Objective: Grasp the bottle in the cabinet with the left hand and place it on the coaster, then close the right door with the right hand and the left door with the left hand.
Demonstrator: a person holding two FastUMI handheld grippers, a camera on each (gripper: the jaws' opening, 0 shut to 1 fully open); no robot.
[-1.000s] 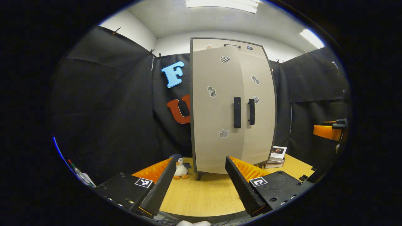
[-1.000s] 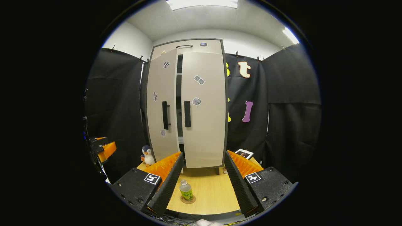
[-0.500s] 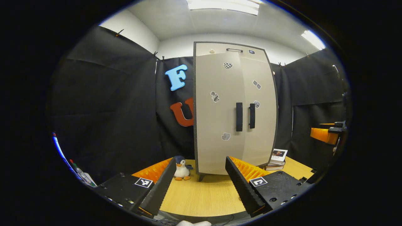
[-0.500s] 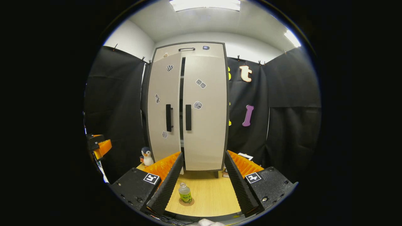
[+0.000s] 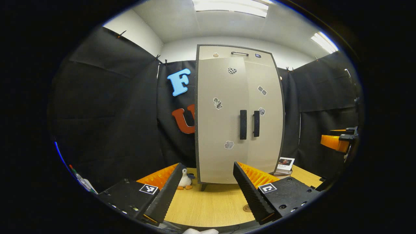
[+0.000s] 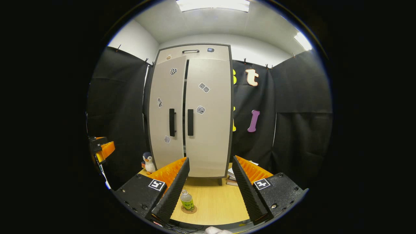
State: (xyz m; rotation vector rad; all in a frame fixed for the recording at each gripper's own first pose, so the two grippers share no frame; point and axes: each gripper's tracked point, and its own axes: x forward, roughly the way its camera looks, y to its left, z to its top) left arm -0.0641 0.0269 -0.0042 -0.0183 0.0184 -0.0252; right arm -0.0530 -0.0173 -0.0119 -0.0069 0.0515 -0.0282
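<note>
Left door point(image 6: 167, 110) has swung in over the last sec: the dark gap beside the right door point(image 6: 208, 113) is down to a thin slit, so closing looks nearly done, maybe one last nudge needed. Right door sits flush. Bottle point(image 6: 187, 201) stands upright on the coaster point(image 6: 189, 209), on the counter point(image 6: 214, 201) just ahead of the right gripper point(image 6: 208, 191), near its left finger. Both pairs of jaws spread wide, holding nothing; left gripper point(image 5: 204, 191) hangs back from the cabinet point(image 5: 239, 113), well apart from the handles. Hard to tell: whether the left door is fully seated, since from the left gripper view the seam looks closed. In that view a finger cuts off the coaster, and the bottle can't be made out.
</note>
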